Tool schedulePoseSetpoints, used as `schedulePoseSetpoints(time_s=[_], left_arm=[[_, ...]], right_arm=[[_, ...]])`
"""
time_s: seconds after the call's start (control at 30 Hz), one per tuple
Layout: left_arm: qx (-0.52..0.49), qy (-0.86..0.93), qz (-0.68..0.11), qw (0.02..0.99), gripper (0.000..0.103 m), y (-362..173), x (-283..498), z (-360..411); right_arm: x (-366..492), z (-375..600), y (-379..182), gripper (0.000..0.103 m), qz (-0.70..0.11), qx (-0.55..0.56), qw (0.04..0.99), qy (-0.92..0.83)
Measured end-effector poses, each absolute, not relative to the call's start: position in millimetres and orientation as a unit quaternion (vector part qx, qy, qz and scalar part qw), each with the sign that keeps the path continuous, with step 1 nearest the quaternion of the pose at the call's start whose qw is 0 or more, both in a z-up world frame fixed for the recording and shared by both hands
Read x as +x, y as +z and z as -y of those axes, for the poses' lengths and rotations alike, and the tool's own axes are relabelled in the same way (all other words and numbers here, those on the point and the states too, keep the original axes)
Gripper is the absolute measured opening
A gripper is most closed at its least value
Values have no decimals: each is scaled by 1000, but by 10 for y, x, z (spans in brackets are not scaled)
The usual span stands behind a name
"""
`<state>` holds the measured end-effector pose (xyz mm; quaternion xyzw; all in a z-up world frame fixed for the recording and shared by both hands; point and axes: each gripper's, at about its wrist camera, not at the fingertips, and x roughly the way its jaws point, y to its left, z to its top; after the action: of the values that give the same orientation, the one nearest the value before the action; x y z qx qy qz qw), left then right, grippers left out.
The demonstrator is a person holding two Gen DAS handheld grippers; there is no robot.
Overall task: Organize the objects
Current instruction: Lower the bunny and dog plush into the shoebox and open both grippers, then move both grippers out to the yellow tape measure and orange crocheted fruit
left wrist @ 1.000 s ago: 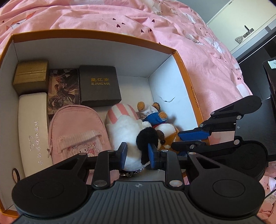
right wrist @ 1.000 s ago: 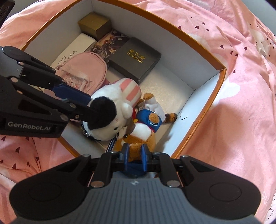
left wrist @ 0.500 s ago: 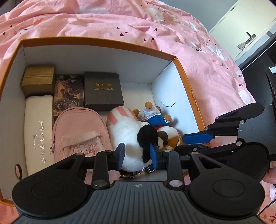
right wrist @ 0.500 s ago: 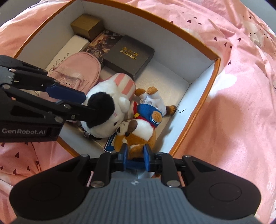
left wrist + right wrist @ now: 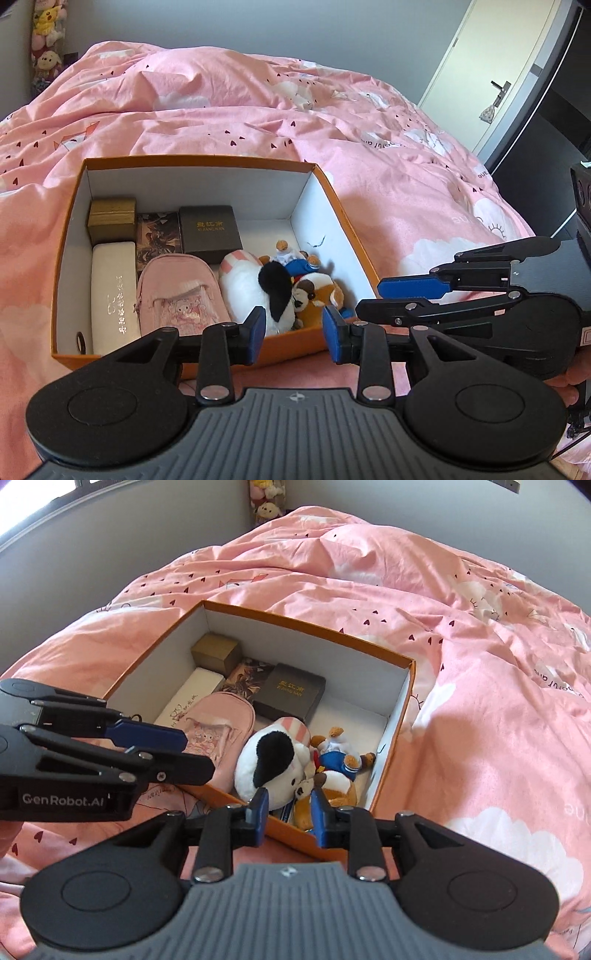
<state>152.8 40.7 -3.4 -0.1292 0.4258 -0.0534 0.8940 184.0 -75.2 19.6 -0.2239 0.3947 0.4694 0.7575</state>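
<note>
Box (image 5: pixel 325 177), orange, on pink bed (image 5: pixel 221 99): holds plush toys (image 5: pixel 258 291), pink pouch (image 5: pixel 177 295), small cases. Left tool (image 5: pixel 293 334) and right tool (image 5: pixel 286 814): jaws just opening, partly apart, empty, outside box's near wall.

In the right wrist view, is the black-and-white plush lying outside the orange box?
No. The black-and-white plush lies inside the orange box, beside the pink pouch.
</note>
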Motion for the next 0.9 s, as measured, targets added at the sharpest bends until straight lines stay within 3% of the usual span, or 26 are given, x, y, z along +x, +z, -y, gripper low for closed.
schedulePoseSetpoints(time_s=[0.4, 0.9], left_arm=[[-178, -80, -504, 841, 39, -480, 1022, -407], [-142, -175, -604, 764, 39, -680, 727, -150]], right_arm=[[1438, 1231, -304, 37, -468, -184, 752, 427], [1044, 1654, -611, 48, -540, -183, 707, 419]])
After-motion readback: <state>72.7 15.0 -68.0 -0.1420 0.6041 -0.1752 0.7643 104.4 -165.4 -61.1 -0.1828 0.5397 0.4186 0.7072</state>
